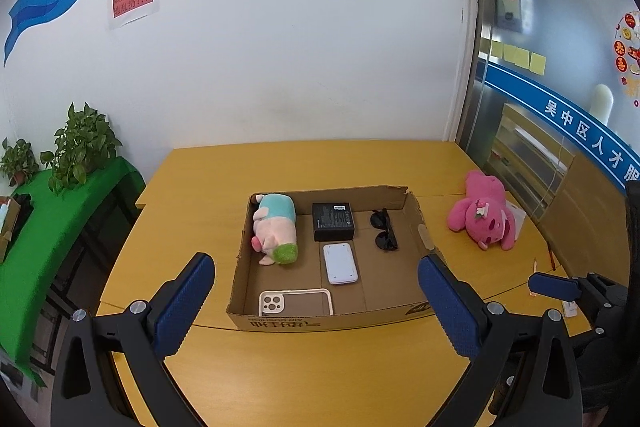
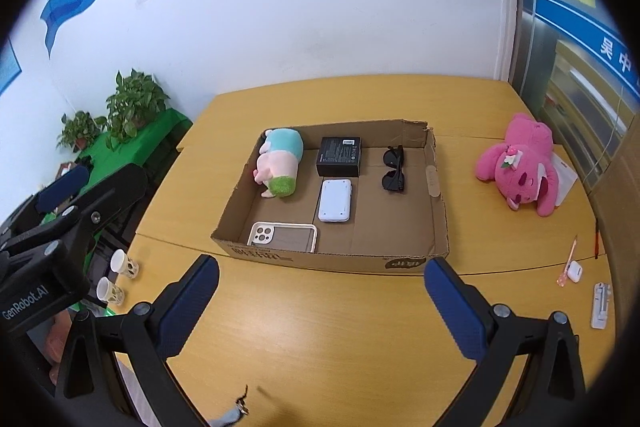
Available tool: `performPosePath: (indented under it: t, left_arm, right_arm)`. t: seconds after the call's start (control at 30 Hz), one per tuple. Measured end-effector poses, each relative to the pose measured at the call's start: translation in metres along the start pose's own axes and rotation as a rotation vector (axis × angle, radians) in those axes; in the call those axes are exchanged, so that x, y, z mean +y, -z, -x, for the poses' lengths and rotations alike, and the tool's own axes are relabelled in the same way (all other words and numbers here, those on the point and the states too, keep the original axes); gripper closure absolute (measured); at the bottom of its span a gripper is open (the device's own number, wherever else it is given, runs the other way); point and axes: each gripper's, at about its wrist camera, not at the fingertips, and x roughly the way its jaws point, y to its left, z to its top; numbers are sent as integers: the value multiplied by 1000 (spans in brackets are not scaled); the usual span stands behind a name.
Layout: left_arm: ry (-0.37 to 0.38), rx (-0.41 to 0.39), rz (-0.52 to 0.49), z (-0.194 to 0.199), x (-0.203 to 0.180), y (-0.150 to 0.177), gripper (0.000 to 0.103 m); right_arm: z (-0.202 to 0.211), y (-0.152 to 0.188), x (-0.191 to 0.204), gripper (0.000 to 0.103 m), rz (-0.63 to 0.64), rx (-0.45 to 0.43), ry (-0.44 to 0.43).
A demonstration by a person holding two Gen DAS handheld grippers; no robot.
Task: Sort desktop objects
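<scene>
Both tongs are spread wide and carry nothing: the left tongs [image 1: 316,291] and the right tongs [image 2: 322,291] hover over the yellow wooden counter [image 2: 320,339], short of the near wall of the shallow brown cardboard tray [image 2: 438,227].

Tray contents, right wrist view: pastel pink-and-teal plush pig [image 2: 280,163] at 10 o'clock; black rectangular carton [image 2: 339,155] at 12 o'clock; black folded sunglasses [image 2: 394,169] at 2 o'clock; white flat power bank [image 2: 335,201] at centre; cream phone case [image 2: 282,237] at 7 o'clock against the near wall.

Outside the tray: bright pink plush bear [image 2: 520,167] at 3 o'clock, lying partly on a white card; small white earbud case [image 2: 574,271] and white flat adapter [image 2: 600,305] at 4 o'clock.

Judged hazards:
- The bear rests near the counter edge; a glancing contact could push it off.
- The card may lift together with the bear.
- The tray is light and unsecured; striking its wall would shift it.
- The earbud case is small and smooth; an off-centre pinch may eject it.
</scene>
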Motion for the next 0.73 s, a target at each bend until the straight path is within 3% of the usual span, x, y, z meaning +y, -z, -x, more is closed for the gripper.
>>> performPosePath:
  t: [0.37,0.73]
  left_arm:
    - [19,65,68,-17,45,8,0]
    - [20,115,53,-34,47,9,0]
  right_arm:
    - [-24,5,45,1,23,64,41]
    - [-37,1,39,1,-16,79,66]
